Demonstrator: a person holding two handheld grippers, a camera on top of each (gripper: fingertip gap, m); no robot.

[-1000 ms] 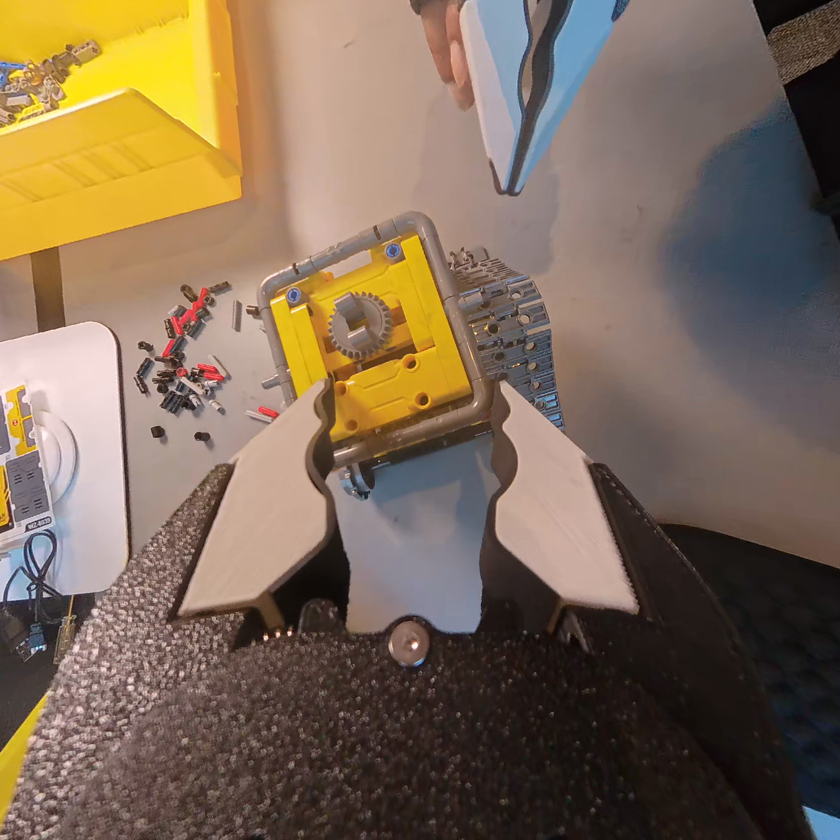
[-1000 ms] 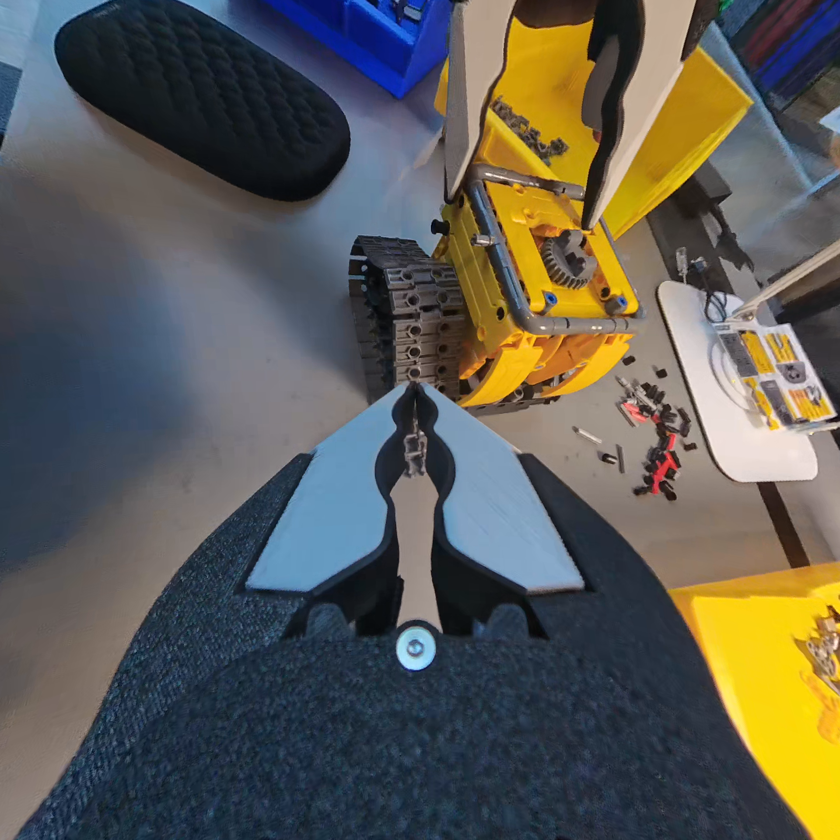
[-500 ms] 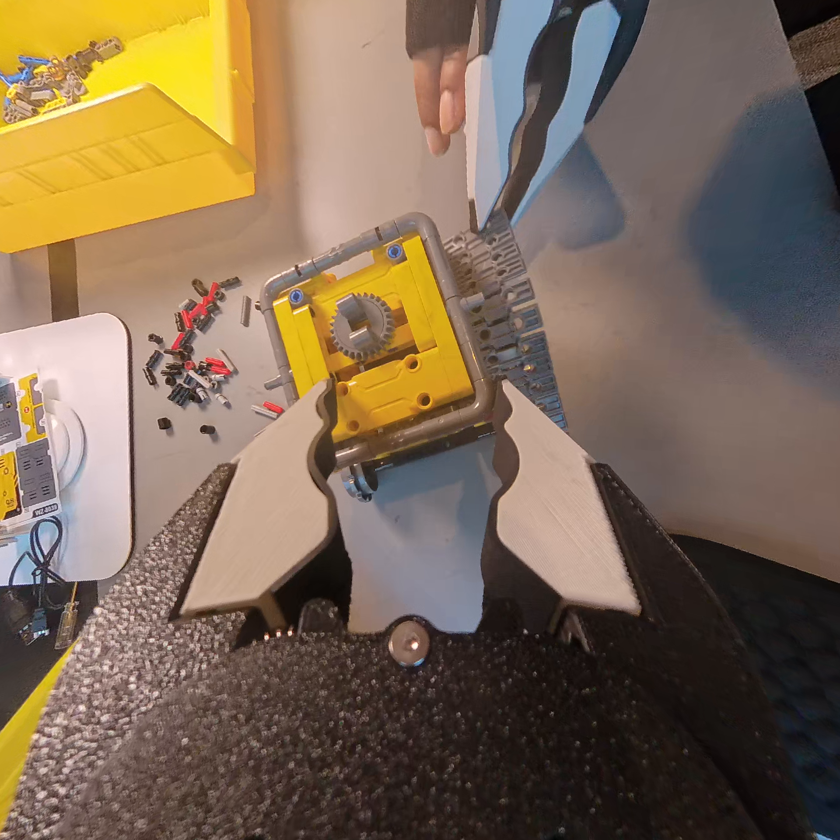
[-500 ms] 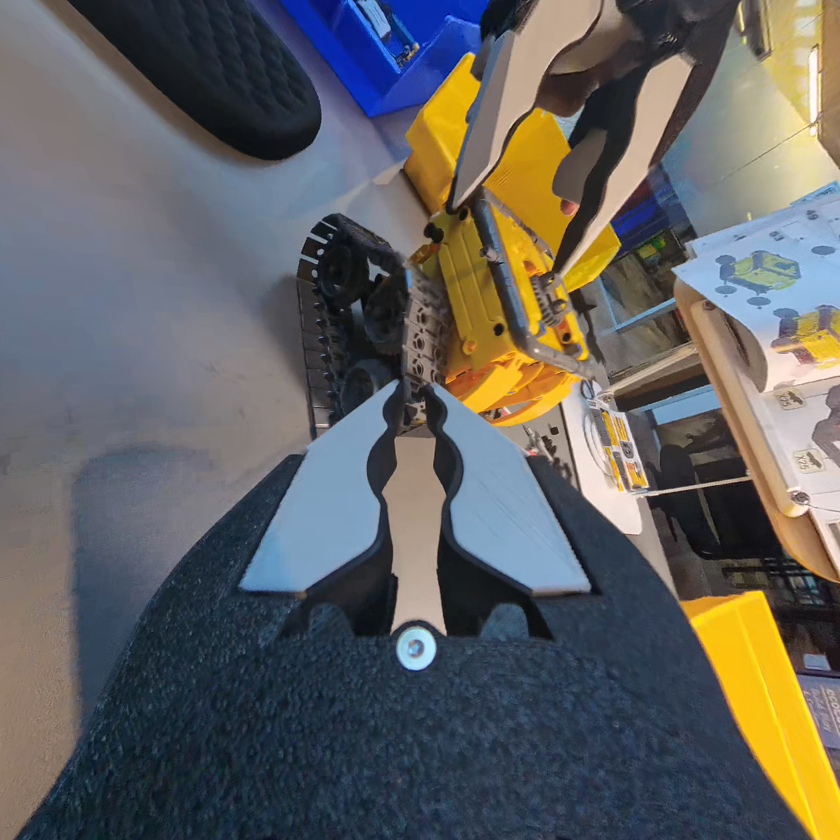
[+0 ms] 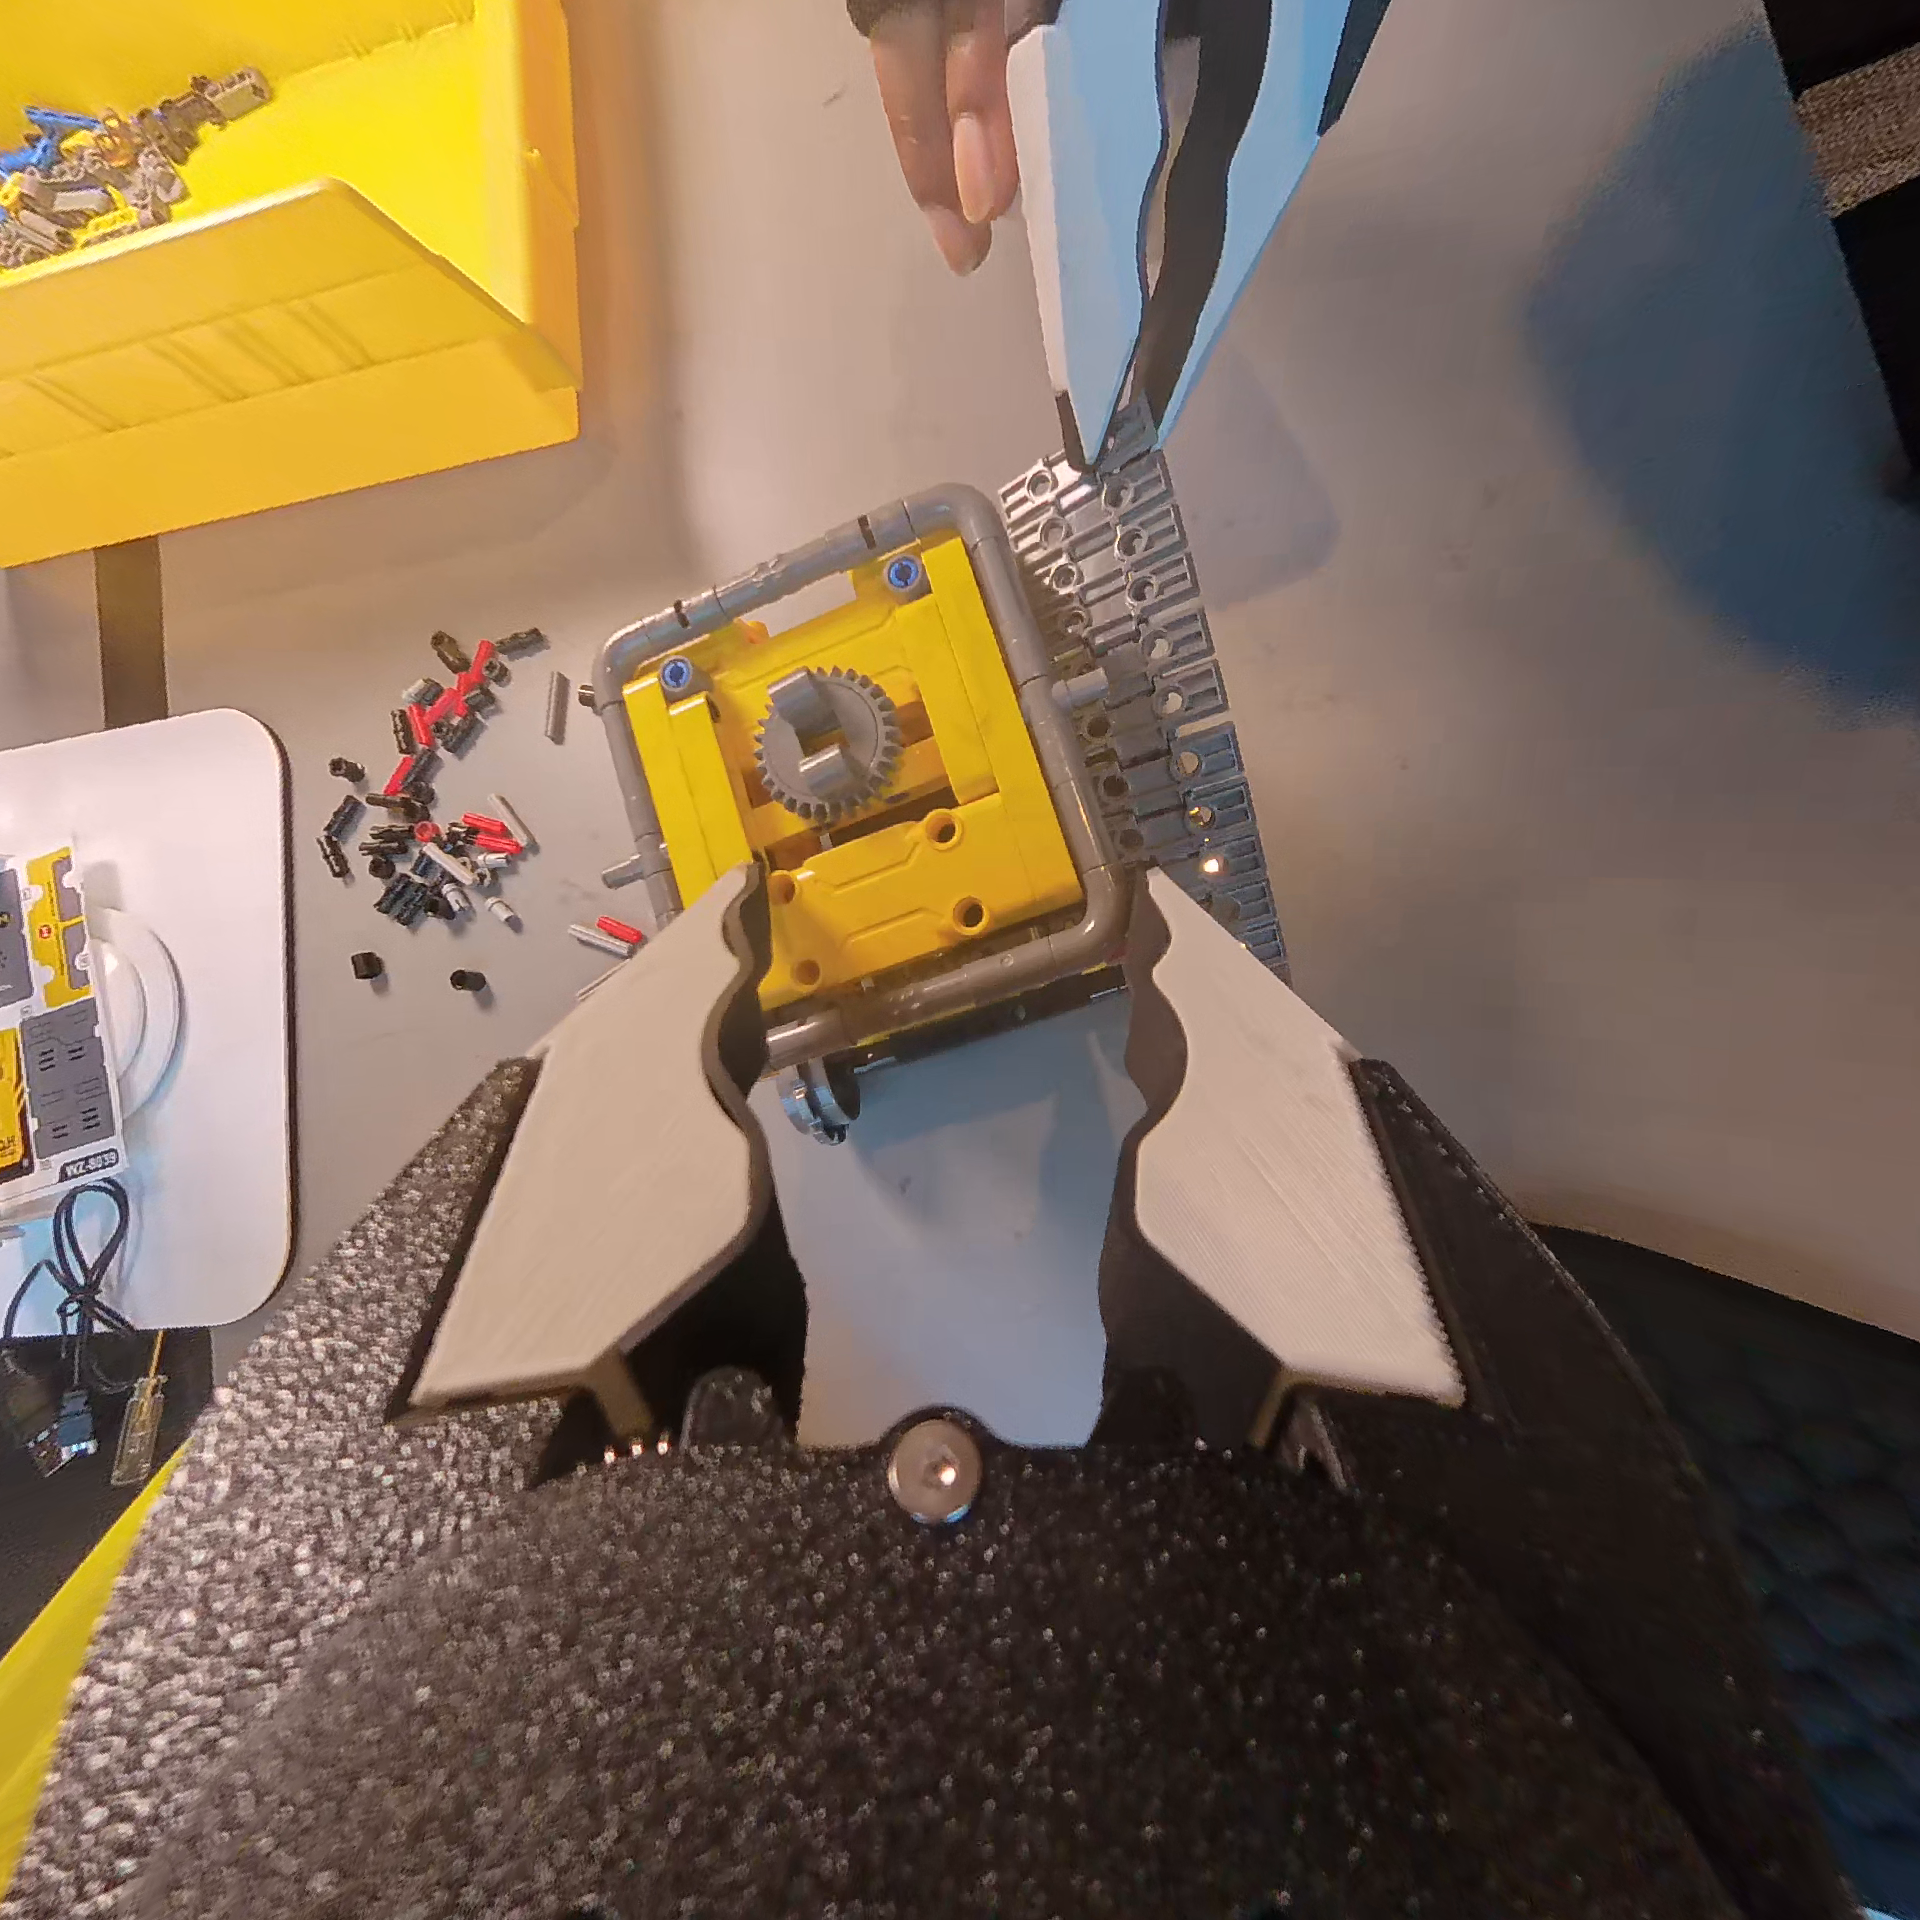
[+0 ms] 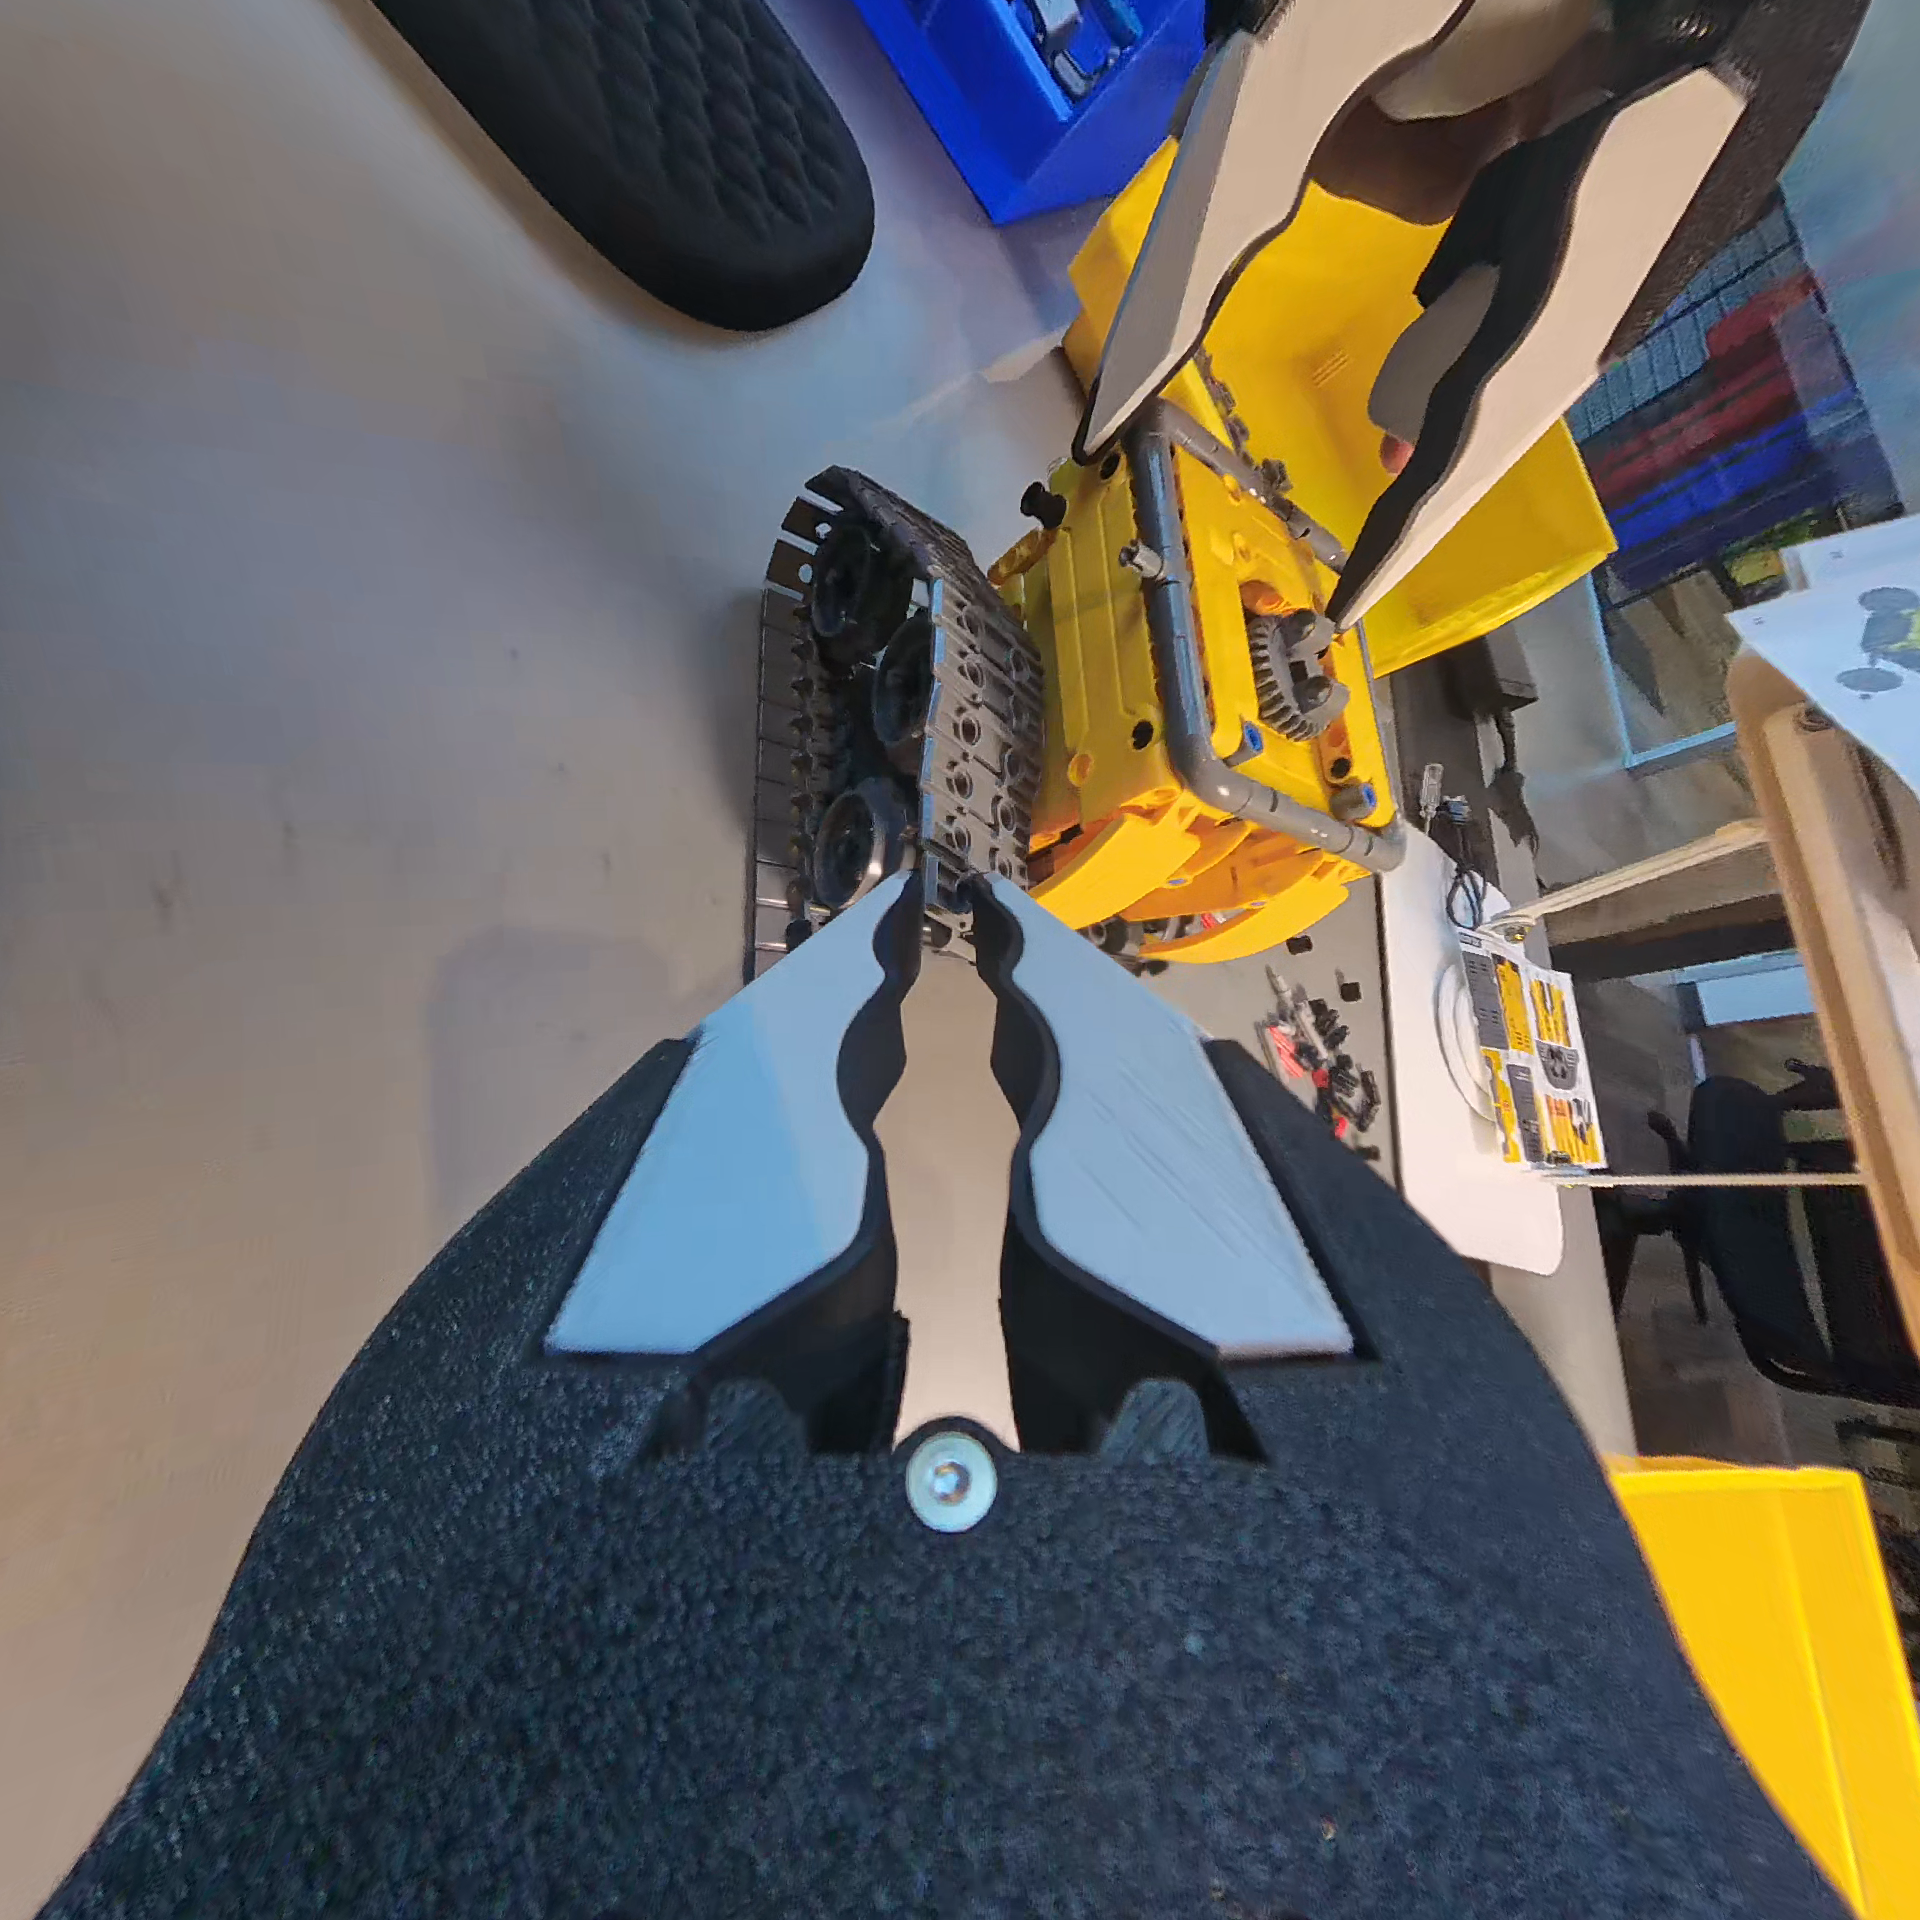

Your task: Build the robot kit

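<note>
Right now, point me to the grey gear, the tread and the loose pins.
grey gear (image 5: 826, 750), left wrist view, on its toothed face.
tread (image 6: 977, 748), right wrist view, on the upper run of links.
loose pins (image 5: 436, 800), left wrist view, middle of the scattered pile.

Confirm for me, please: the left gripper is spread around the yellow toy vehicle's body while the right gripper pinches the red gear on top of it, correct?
Not quite. The right gripper pinches the grey track at the side of the yellow toy vehicle, as the right wrist view shows. The gear on top is grey, not red, and is not pinched. The left gripper is indeed spread around the body.
</note>
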